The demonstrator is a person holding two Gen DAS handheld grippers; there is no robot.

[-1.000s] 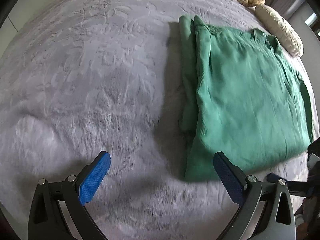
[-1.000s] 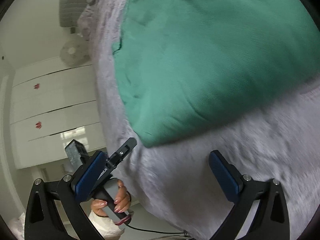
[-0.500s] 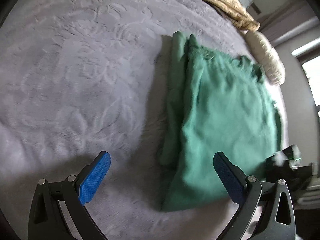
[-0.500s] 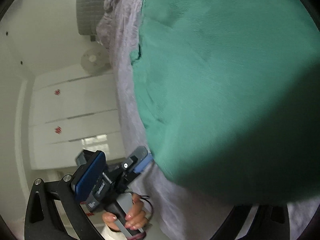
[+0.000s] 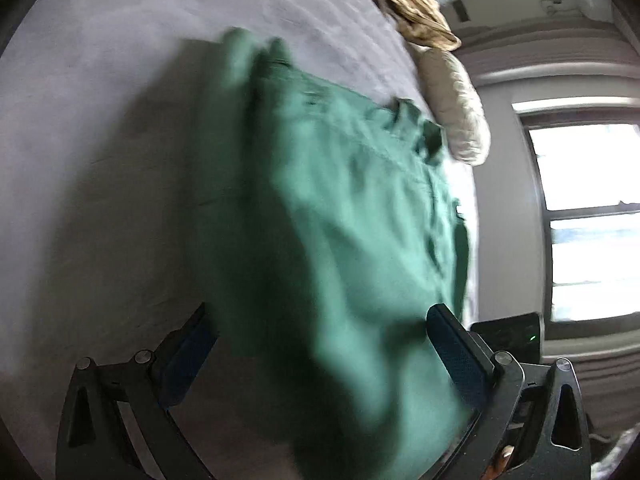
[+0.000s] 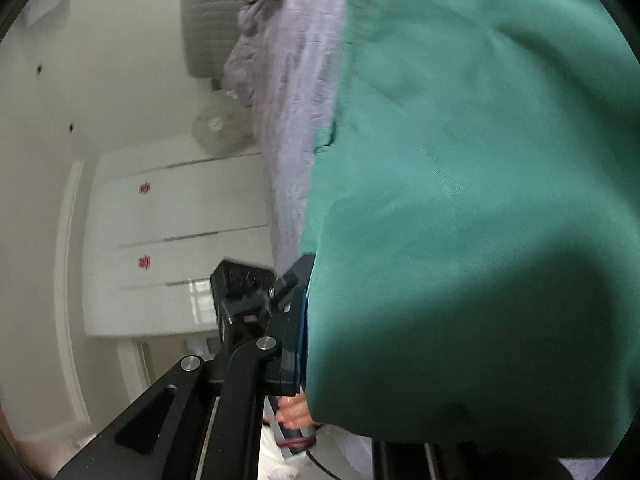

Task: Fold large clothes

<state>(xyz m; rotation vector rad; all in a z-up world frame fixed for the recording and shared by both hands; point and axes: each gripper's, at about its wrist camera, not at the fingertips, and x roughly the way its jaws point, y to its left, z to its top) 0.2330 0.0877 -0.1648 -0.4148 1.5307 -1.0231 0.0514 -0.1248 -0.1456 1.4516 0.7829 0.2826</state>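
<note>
The folded green garment lies on the grey bedspread. Its near edge runs between the fingers of my left gripper, whose jaws stand wide apart around the cloth. In the right wrist view the garment fills most of the frame. The left finger of my right gripper presses against the cloth's edge; the other finger is hidden behind the fabric. The left gripper's body shows just beside it.
A tan blanket and a cream pillow lie at the bed's far end. A window is on the right. White wardrobe doors and a fan stand beyond the bed's edge.
Both grippers have moved in on the garment's near edge. The left gripper now straddles the cloth. The right gripper's jaws have narrowed onto the fabric.
</note>
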